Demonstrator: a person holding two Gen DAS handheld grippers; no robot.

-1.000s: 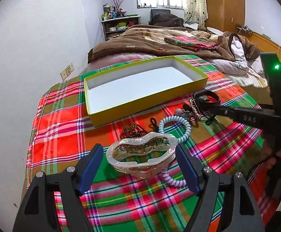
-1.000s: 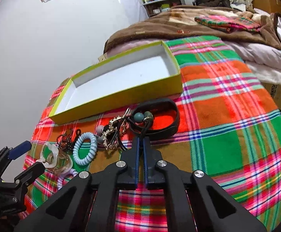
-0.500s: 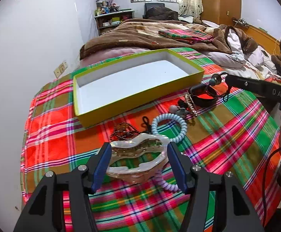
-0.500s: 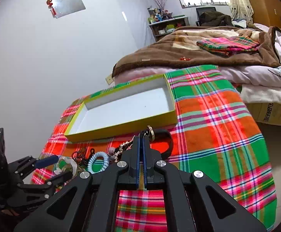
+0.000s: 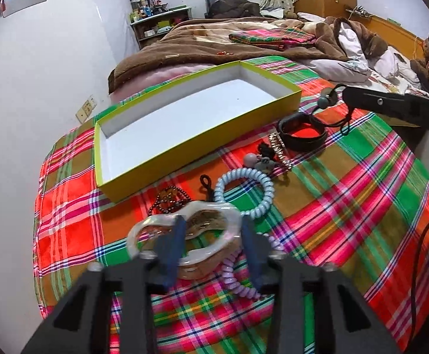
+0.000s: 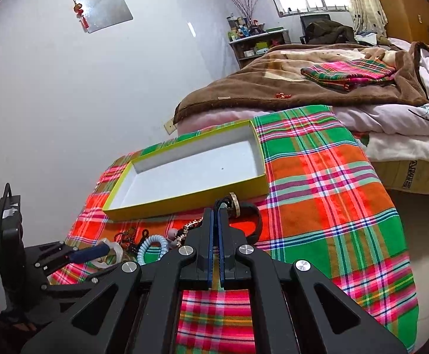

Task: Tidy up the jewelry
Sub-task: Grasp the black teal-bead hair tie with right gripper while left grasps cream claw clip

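Left wrist: left tool (image 5: 213,243), closing, straddles pearly clip (image 5: 191,230) beside blue coil (image 5: 245,191).

Black frames, silver screws, blue-padded fingers (image 6: 211,253), lettering perhaps "DAS".

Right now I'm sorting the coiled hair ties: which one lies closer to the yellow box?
The pale blue coil; the lilac coil lies nearer the left gripper, partly under the pearly clip.
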